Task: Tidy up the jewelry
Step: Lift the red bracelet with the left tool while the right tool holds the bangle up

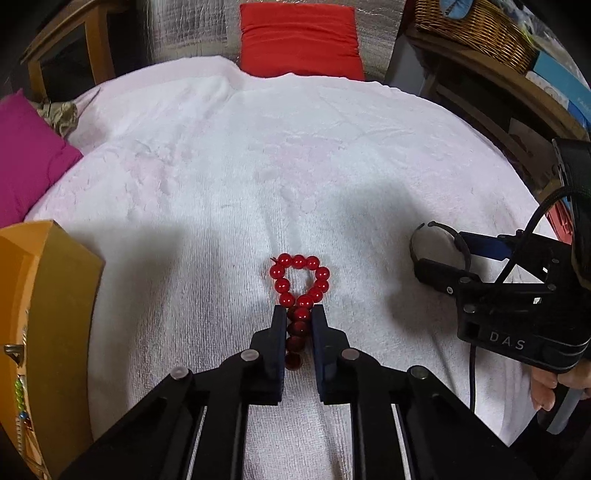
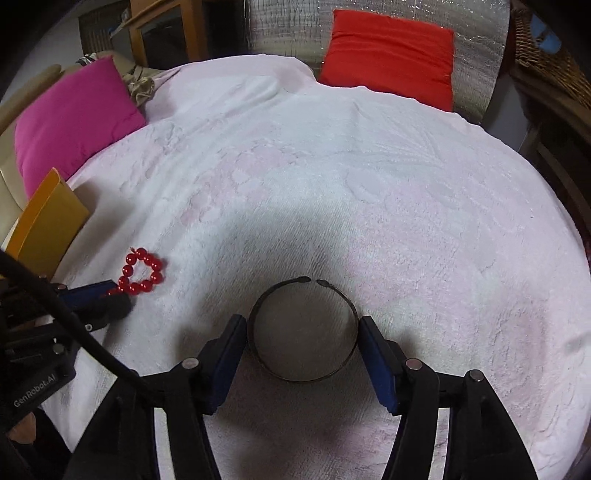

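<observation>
A red bead bracelet lies on the white towel. My left gripper is shut on its near end, pinching the beads into a line; the far end stays a loop. The bracelet also shows in the right wrist view. A dark open metal bangle lies flat on the towel. My right gripper straddles it, fingers touching its left and right sides. The bangle also shows in the left wrist view. An orange jewelry box stands at the left, with some jewelry inside.
A magenta cushion lies at the far left and a red cushion at the back. A wicker basket sits on wooden shelves at the right. The orange box also shows in the right wrist view.
</observation>
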